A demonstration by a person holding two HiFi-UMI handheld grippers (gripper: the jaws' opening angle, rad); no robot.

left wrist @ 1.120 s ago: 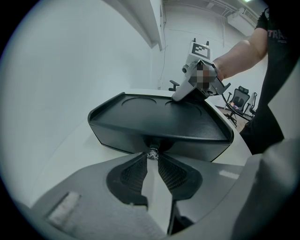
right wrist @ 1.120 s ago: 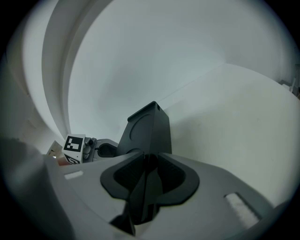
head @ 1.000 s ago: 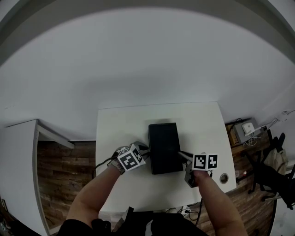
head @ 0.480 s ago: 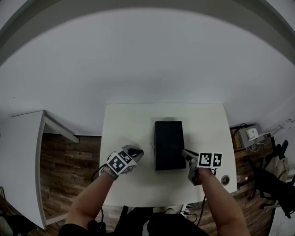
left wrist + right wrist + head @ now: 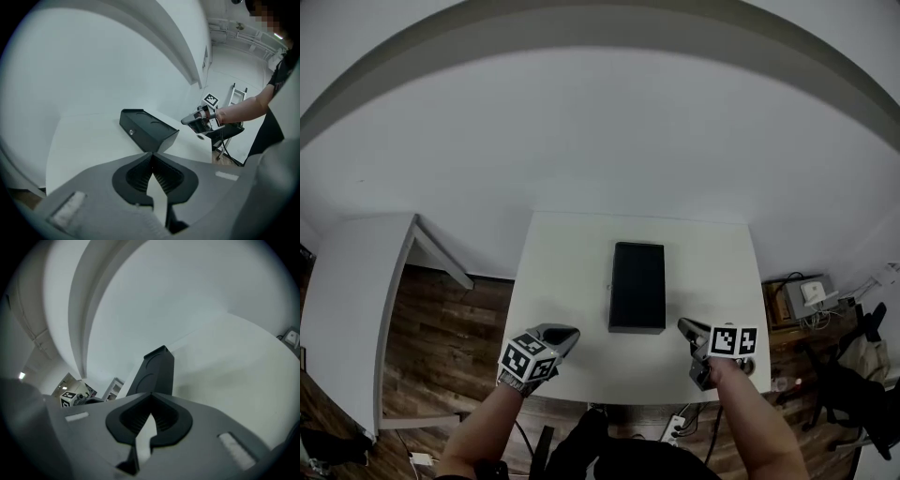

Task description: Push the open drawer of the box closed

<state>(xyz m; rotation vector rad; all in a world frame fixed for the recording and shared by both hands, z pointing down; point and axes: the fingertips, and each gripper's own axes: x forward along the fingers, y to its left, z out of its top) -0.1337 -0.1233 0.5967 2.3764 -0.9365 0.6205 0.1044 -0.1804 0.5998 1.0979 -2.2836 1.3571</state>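
- Left gripper (image 5: 565, 331) and right gripper (image 5: 684, 326) hung pressed together, empty, on the near side of the black box (image 5: 637, 286).
- Its left-side drawer (image 5: 136, 133) looked flush; the push seemed done, leaving only a check.

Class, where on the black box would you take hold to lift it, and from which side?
Probably across the box at mid-length, one jaw on each long side wall, coming from above. It lies flat, long and narrow, both long sides free on the table, so the width is the shorter span. Whether the jaws open that wide is unclear.
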